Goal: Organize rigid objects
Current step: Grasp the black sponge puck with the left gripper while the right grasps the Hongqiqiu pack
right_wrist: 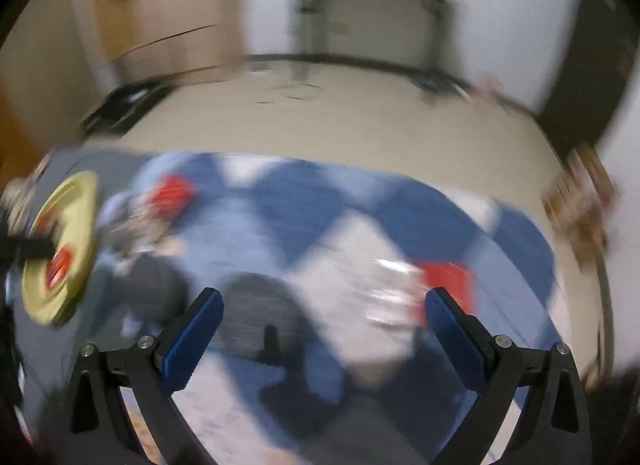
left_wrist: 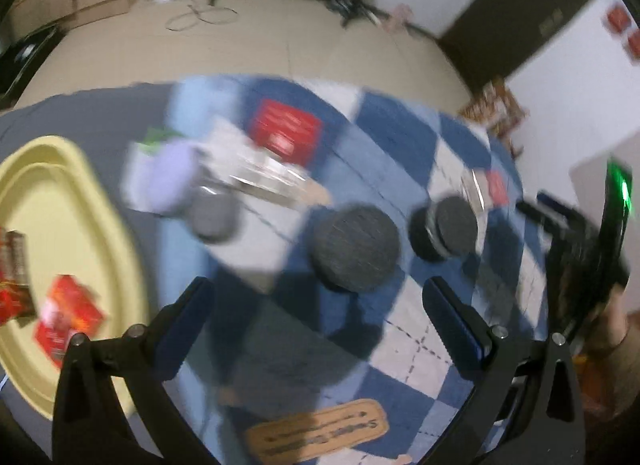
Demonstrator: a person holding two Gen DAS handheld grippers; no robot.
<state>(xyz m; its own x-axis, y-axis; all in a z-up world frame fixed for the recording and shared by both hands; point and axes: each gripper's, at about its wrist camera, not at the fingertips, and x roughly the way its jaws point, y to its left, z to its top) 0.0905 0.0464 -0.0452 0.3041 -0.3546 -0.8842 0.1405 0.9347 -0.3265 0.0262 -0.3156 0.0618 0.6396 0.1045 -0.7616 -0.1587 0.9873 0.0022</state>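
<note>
we read this as between picks: left gripper (left_wrist: 316, 325) and right gripper (right_wrist: 324, 329) both gape empty over the checked cloth (left_wrist: 400, 137), red boxes (left_wrist: 66, 317) already in the yellow tray (left_wrist: 80, 201), next needing a dark round puck (left_wrist: 356, 247) centred between jaws.

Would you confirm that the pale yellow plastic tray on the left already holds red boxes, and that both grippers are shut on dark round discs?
Partly. The pale yellow plastic tray does hold red boxes, but the left gripper and right gripper are open and empty, as each wrist view shows.
</note>
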